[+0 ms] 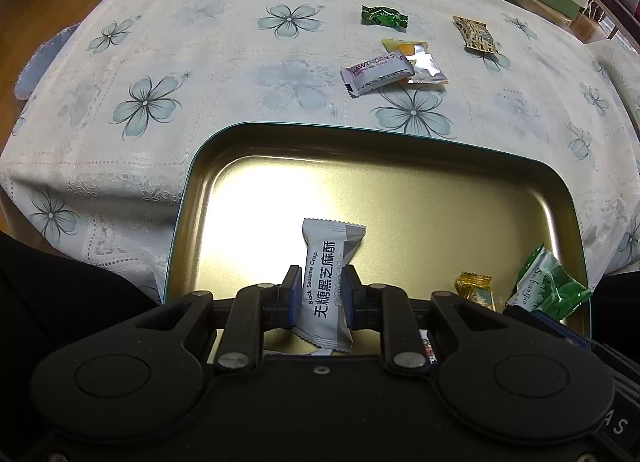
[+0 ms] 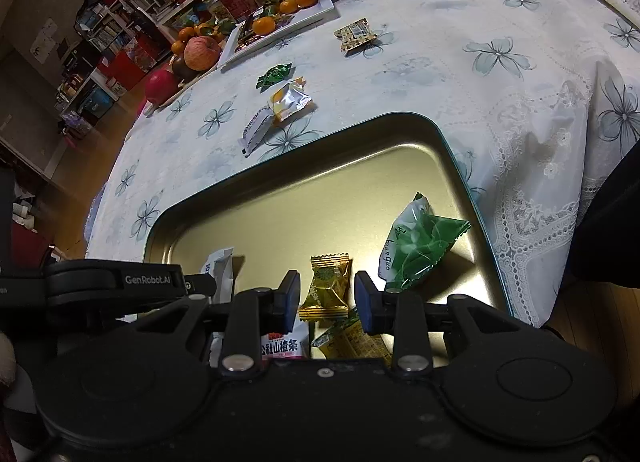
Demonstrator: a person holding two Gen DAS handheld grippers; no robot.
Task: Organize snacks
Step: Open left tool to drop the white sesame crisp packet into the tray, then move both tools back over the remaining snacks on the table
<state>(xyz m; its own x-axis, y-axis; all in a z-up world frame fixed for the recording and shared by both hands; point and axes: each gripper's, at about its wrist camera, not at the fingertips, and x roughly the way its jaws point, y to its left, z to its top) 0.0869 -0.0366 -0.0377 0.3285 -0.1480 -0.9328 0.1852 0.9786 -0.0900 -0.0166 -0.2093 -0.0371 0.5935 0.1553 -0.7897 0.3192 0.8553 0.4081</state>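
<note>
Right now I have the left gripper (image 1: 322, 294) pinched on a grey sesame bar (image 1: 326, 286), held upright over the gold tin (image 1: 400, 150), so I am at the drop-off; next I need only let go. My right gripper (image 2: 327, 298) hangs over the tin with its jaws apart around a yellow candy (image 2: 326, 288), apparently not touching it. Four snacks wait on the flowered tablecloth (image 1: 160, 62), among them a green candy (image 1: 384, 17). Fruit (image 2: 202, 52) and cluttered shelves lie beyond.

Glossy gold metal tin (image 1: 400, 198) with shiny floor, smooth foil-like plastic wrappers (image 1: 326, 286), white lace-patterned cloth (image 1: 160, 62) on the table, matt black plastic grippers (image 2: 327, 298)
</note>
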